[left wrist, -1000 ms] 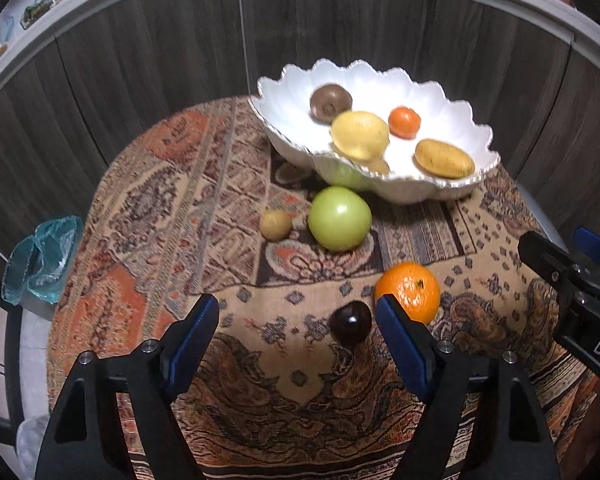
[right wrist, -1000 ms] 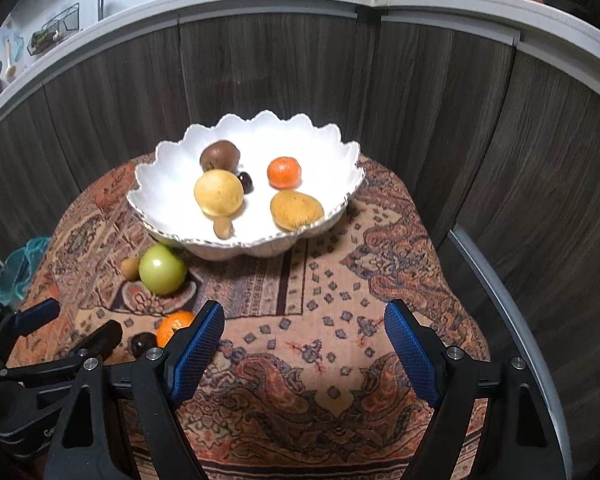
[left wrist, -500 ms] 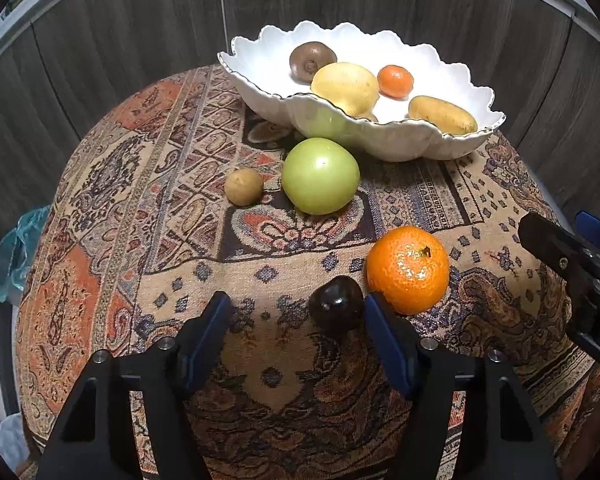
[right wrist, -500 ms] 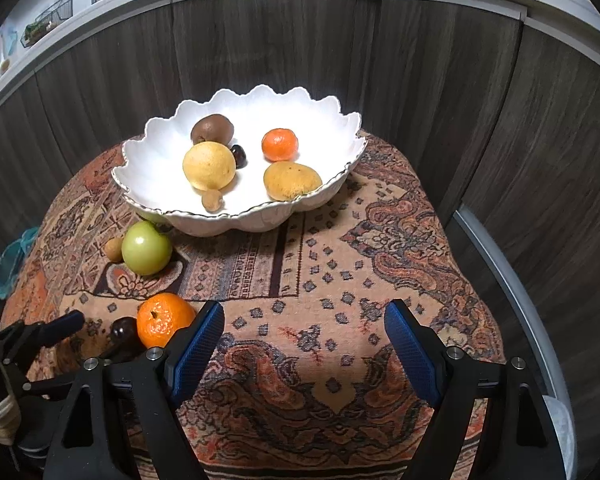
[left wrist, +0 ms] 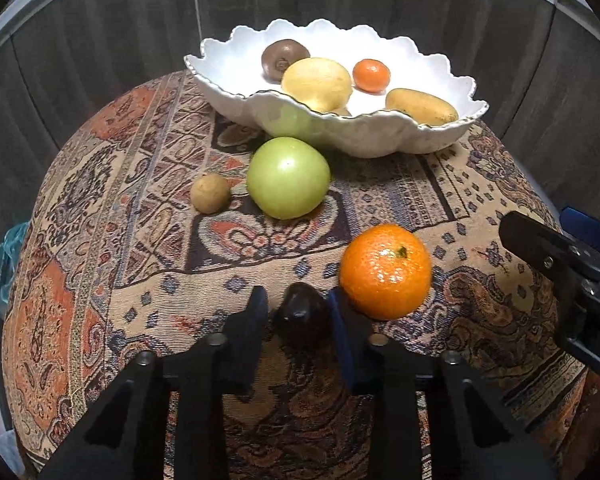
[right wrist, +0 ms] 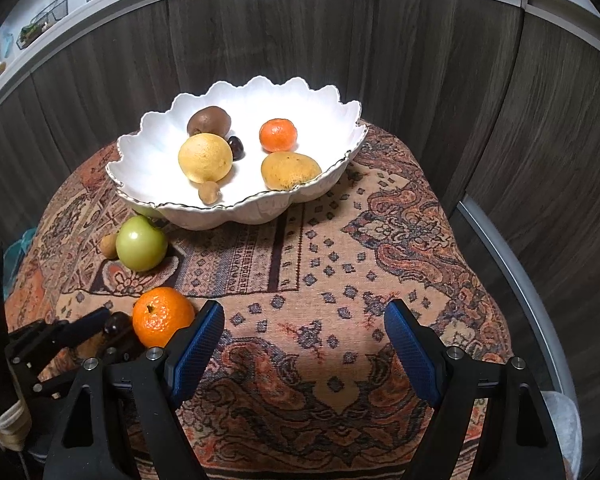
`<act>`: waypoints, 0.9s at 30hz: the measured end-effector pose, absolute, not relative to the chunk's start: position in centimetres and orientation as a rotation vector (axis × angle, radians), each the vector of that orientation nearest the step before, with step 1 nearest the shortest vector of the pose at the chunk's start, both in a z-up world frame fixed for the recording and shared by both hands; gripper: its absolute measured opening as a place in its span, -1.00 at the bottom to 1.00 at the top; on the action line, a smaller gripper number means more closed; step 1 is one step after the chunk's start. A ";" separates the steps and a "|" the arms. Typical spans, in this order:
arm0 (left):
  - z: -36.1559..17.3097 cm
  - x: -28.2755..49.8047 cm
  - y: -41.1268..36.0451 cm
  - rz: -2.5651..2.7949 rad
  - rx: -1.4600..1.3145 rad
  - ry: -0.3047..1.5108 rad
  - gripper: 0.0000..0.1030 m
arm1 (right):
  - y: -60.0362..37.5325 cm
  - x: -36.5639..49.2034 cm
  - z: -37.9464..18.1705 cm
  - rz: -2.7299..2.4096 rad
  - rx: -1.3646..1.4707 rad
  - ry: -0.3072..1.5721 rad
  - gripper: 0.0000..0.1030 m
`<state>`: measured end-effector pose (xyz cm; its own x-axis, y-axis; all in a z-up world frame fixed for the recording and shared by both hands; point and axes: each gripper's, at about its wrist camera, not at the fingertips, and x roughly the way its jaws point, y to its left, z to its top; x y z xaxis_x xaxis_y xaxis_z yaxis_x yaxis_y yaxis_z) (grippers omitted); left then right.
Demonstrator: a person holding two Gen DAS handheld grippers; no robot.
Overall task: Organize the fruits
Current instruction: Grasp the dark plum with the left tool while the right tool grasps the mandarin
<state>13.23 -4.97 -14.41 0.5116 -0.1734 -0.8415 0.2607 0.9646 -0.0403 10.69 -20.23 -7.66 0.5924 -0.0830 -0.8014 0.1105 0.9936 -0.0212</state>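
My left gripper (left wrist: 298,312) has closed around a small dark plum (left wrist: 302,314) that rests on the patterned cloth; both pads sit against its sides. An orange (left wrist: 386,270) lies just right of it, a green apple (left wrist: 287,178) and a small brown fruit (left wrist: 210,193) farther ahead. A white scalloped bowl (left wrist: 364,136) at the back holds a kiwi, a yellow fruit, a small mandarin and a mango. My right gripper (right wrist: 304,344) is open and empty above the cloth, right of the orange (right wrist: 162,316); the bowl (right wrist: 260,208) is ahead of it.
The round table is covered by a patterned cloth (right wrist: 360,272) and backed by dark wood panels (right wrist: 260,40). A teal plastic item (left wrist: 0,268) hangs at the left edge. The right gripper's body (left wrist: 572,276) shows at the right of the left wrist view.
My left gripper has moved forward and down to the plum and its jaws have narrowed from wide open to closed on the plum. The right gripper has stayed open, shifting slightly.
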 end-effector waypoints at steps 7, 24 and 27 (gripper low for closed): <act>-14.1 13.0 -4.1 -0.265 0.093 1.006 -0.48 | -20.0 10.7 -7.3 -0.115 0.026 0.927 0.61; -11.0 13.4 3.6 -0.147 0.021 0.940 -0.48 | -13.8 12.2 -6.0 -0.010 -0.051 0.934 0.61; -11.2 13.6 4.7 -0.134 -0.002 0.945 -0.48 | -12.7 12.6 -6.8 -0.001 -0.068 0.959 0.61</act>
